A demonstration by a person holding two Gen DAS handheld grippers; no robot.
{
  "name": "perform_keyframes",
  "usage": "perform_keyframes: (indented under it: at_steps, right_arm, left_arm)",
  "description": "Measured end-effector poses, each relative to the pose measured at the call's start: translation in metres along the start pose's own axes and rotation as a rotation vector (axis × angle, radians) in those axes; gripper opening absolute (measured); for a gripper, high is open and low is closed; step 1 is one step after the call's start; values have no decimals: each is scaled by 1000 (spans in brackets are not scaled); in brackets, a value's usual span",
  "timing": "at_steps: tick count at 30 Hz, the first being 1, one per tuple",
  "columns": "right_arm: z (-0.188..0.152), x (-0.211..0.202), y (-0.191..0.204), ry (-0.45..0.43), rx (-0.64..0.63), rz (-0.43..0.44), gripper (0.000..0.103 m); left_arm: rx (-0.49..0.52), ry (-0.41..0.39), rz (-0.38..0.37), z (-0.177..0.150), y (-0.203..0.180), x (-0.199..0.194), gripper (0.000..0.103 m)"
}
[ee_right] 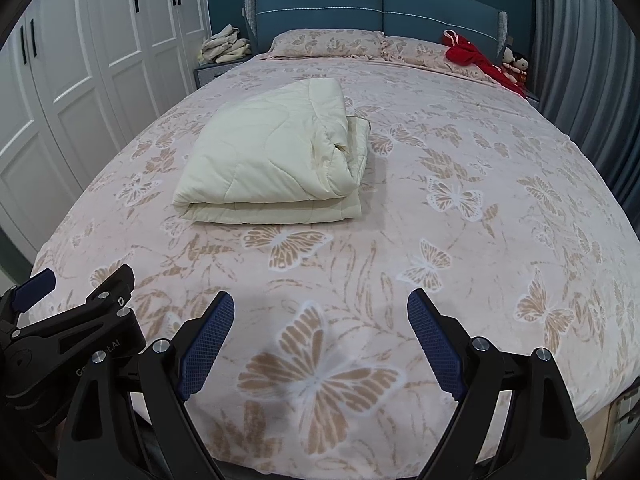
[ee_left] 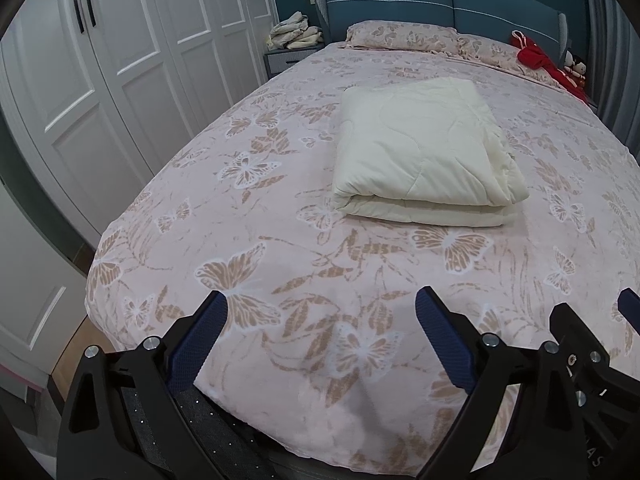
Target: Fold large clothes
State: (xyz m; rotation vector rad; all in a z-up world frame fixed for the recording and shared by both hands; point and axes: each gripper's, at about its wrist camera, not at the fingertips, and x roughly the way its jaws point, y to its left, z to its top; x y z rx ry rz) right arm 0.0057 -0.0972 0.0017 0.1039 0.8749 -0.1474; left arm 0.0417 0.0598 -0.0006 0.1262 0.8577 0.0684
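Folded cream quilt (ee_left: 424, 152) on the bed (ee_left: 280, 264), well ahead of both tongs, long axis running away toward the headboard (ee_right: 376, 8), folded edge nearest. Left tongs (ee_left: 320, 340) and right tongs (ee_right: 320, 340) spread wide, empty (layers at far right side partly hidden)

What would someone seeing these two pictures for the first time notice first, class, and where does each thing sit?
The eye goes first to the cream folded quilt, a thick bundle lying in the middle of the bed's pink butterfly-print cover. Next comes the red garment crumpled by the pillows at the blue headboard. Nearest the camera, the left tongs and right tongs gape open and empty over the foot of the bed.
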Motion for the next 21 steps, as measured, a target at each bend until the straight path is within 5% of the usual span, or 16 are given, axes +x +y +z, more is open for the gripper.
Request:
perform_keyframes:
  at_steps: [21]
  right_arm:
    - [-3, 0, -6, 3, 11, -2, 86]
  left_arm:
    - [32, 11, -37, 1, -6, 1, 83]
